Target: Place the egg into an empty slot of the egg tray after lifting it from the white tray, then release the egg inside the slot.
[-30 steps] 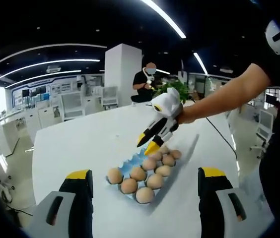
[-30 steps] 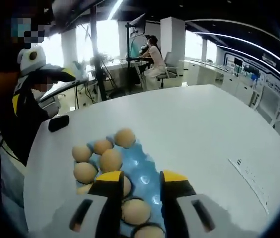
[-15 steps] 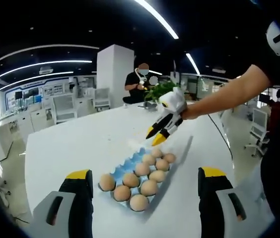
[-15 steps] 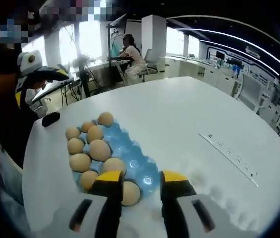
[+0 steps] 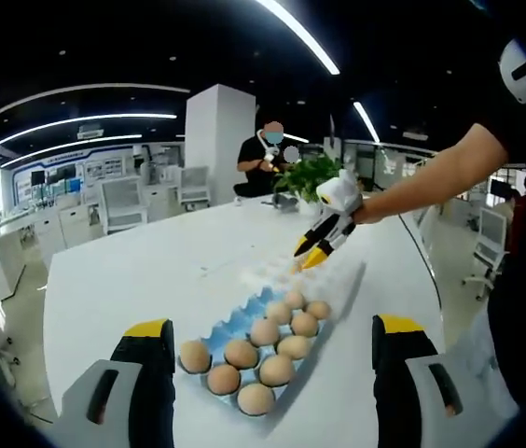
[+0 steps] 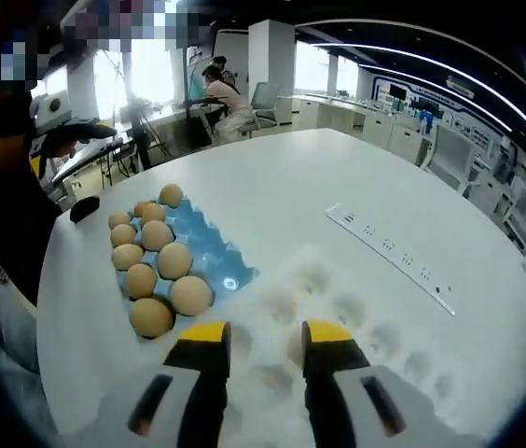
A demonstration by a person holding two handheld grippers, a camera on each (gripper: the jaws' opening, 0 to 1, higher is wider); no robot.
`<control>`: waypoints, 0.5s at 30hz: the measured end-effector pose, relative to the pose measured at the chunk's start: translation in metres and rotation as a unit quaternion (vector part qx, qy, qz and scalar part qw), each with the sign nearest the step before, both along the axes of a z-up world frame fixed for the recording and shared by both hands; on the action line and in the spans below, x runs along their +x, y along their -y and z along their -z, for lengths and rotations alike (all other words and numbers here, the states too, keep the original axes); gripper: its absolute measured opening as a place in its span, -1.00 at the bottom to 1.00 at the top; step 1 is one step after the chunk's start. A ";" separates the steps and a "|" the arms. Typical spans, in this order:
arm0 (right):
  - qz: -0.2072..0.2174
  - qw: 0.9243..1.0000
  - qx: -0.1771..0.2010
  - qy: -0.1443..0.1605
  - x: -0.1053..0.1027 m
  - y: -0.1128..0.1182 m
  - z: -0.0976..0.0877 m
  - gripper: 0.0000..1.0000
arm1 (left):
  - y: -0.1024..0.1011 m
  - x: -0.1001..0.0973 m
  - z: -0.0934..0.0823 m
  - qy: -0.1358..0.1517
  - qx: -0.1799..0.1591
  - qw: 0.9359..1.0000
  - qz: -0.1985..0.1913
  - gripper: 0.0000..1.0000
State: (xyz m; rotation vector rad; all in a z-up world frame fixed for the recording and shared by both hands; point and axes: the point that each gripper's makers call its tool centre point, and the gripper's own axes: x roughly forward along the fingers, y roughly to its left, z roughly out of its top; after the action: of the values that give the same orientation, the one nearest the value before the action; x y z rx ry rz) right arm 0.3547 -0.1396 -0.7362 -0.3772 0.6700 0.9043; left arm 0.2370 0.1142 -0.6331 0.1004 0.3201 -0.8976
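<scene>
White table (image 6: 338, 187), white tray (image 6: 338, 308) faint, washed-out

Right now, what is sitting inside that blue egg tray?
The blue egg tray holds eight brown eggs in two rows. Its third row, nearest the white tray, shows bare blue slots. The cups under the eggs are covered.

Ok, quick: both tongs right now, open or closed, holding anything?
Left tongs: open wide, holding nothing.
Right tongs: open, nothing between the jaws, over the white tray.
</scene>
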 end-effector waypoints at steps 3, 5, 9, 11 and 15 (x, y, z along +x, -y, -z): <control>0.003 1.000 -0.006 0.001 0.005 0.008 0.002 -0.34 | 0.001 0.002 -0.001 0.002 0.003 1.000 -0.004 0.79; 0.004 1.000 -0.010 -0.001 0.010 0.011 0.005 -0.34 | -0.001 0.004 -0.001 0.002 0.003 1.000 -0.009 0.79; -0.001 1.000 -0.018 -0.008 0.015 0.013 0.014 -0.34 | -0.003 0.006 0.000 0.002 0.002 1.000 -0.016 0.79; -0.002 1.000 -0.022 -0.009 0.017 0.013 0.016 -0.34 | -0.004 0.006 0.001 0.000 0.004 1.000 -0.017 0.79; -0.006 1.000 -0.025 -0.017 0.021 0.013 0.023 -0.34 | -0.007 0.006 0.003 -0.004 0.006 1.000 -0.024 0.79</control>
State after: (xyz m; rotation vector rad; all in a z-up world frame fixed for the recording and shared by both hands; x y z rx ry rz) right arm 0.3756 -0.1527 -0.7590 -0.4126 0.7241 0.9090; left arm 0.2432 0.1208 -0.6361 0.0995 0.3329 -0.8481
